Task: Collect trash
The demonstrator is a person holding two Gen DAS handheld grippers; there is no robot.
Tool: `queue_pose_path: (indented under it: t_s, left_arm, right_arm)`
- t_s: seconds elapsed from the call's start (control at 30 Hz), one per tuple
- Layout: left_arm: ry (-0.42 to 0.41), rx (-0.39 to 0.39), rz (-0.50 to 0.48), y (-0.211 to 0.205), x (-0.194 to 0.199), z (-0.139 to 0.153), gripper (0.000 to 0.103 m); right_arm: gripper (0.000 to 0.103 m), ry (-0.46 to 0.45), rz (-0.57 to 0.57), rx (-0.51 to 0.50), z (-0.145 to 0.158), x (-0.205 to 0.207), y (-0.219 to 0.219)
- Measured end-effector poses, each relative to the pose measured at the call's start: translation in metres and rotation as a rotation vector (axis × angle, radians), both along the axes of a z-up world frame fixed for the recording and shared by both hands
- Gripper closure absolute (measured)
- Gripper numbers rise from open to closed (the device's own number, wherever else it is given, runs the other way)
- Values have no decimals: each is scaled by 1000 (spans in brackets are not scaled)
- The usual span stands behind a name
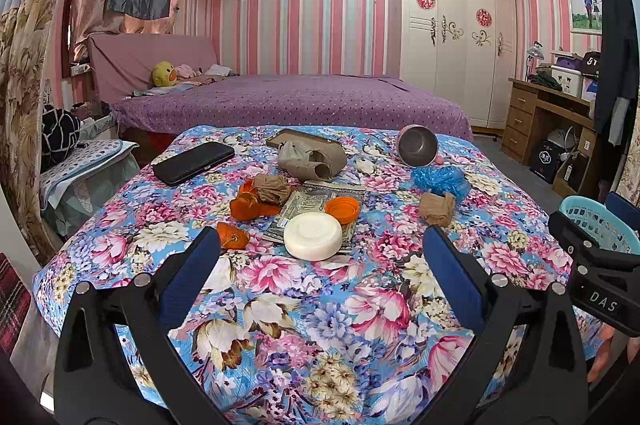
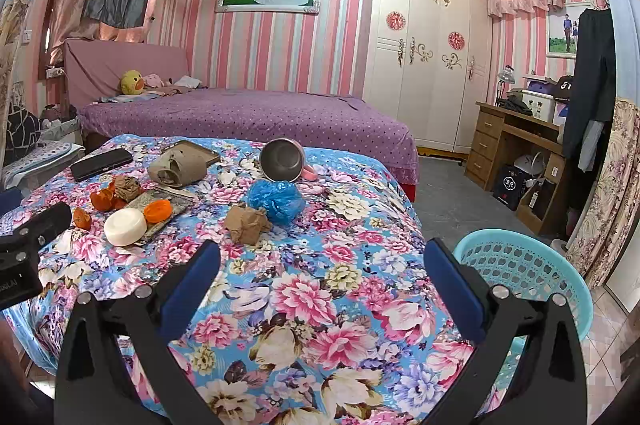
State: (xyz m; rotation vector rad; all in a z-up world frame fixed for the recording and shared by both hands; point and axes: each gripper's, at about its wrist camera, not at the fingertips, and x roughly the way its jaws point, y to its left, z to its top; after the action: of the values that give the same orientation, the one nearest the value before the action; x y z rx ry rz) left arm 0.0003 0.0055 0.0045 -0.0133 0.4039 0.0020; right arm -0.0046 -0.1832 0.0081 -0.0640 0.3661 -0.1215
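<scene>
Floral cloth, blue with pink and white blooms, covers the table (image 1: pixel 320 325) and pretty much everything sits toward its far half. Left gripper (image 1: pixel 320 245) hangs over the near edge with its blue-padded fingers spread wide, nothing between them; right gripper (image 2: pixel 320 261) is the same deal, spread and holding nothing. Trash-wise: a crumpled brown paper wad (image 2: pixel 247 223) lies just beyond the right gripper's tips, touching a scrunched blue plastic bag (image 2: pixel 276 200) behind it. Over on the left side there's orange peel (image 1: pixel 250 205) with another brown paper wad (image 1: pixel 272 188) sitting on it, a smaller peel piece (image 1: pixel 233 235) just beside the left finger, and a flattened printed wrapper (image 1: pixel 308 203) under a white round lid (image 1: pixel 313 236) and an orange cap (image 1: pixel 341 209). Farther back lies a torn cardboard tube (image 1: pixel 316 157) resting against a phone in a brown case, and a black wallet-looking case (image 1: pixel 193 162) off to the left. A steel cup (image 2: pixel 282 161) with a pink outside lies tipped on its side, mouth toward the cameras. Turquoise plastic basket (image 2: pixel 520 269) sits off the table's right edge, just beside the right gripper.
</scene>
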Motion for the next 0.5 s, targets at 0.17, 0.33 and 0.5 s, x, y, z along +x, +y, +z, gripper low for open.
queue_pose_path:
  t_s: [0.17, 0.33, 0.5]
  left_arm:
    - [-1, 0, 0, 0, 0, 0, 5]
    - [-1, 4, 5, 1, 0, -1, 5]
    - [-2, 5, 5, 2, 1, -2, 5]
  right_arm:
    - [4, 0, 0, 1, 0, 0, 0]
    - [4, 0, 1, -2, 1, 0, 1]
    - [4, -3, -1, -3, -2, 1, -1]
